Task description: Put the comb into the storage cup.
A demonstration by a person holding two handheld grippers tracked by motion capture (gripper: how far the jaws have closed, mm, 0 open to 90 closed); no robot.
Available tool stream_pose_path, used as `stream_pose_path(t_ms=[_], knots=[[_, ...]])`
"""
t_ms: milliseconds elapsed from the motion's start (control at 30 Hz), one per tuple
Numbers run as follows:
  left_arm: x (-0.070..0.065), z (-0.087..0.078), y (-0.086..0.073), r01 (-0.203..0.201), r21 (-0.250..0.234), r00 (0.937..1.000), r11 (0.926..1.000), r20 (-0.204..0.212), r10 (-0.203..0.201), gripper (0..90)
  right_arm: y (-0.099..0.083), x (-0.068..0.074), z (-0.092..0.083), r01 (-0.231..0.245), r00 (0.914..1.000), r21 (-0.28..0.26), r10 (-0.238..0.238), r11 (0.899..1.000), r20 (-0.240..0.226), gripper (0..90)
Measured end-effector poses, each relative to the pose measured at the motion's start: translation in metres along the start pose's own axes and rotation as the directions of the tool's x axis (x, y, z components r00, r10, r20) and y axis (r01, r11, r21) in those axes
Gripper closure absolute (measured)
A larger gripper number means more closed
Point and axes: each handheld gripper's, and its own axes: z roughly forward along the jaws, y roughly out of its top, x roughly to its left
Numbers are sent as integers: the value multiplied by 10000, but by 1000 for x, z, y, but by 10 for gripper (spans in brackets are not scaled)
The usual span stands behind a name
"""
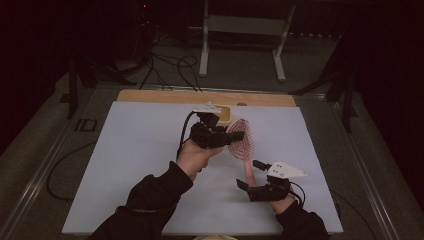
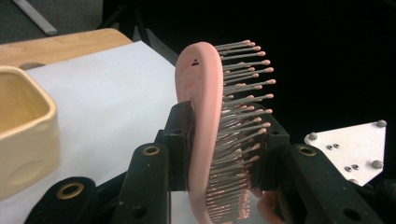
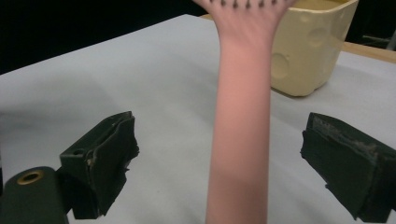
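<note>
Clamping the pink hairbrush (image 2: pixel 205 135) by its head, our left hand-held gripper (image 1: pixel 212 134) holds it above the counter (image 1: pixel 130 165); our right hand-held gripper (image 3: pixel 224 158), at 5 o'clock, stands wide open around the handle, pads clear.

The pink hairbrush (image 1: pixel 242 140) has an oval paddle head and a long, smooth, straight handle (image 3: pixel 240 135). Its head carries rows of thin grey bristles (image 2: pixel 238 116) tipped with small pink balls. The brush is off the white worktop (image 1: pixel 135 150), head up and away from the person, handle slanting down toward them. Its head stands on edge, bristles pointing sideways, close to a cream container (image 1: pixel 223 114).
</note>
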Motion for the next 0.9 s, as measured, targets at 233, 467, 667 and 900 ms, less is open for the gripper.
stream_pose_path(t_ms=[233,467,667,900], knots=[[2,-9,3,-135,-60,9999,9999,1,135,663,-3,0,-1,258,9993,384,-248,9989,-266,89],[7,-18,4,-165,-140,9998,9998,-118,163,664,-4,-3,-5,342,9992,453,-332,9984,-228,89],[10,-26,6,-116,-262,9997,9996,-234,110,664,-6,-4,-7,508,9984,511,-495,9974,-274,88],[13,-39,11,-252,-454,9987,9987,-454,231,664,-9,-6,-13,827,9965,511,-823,9953,-110,89]])
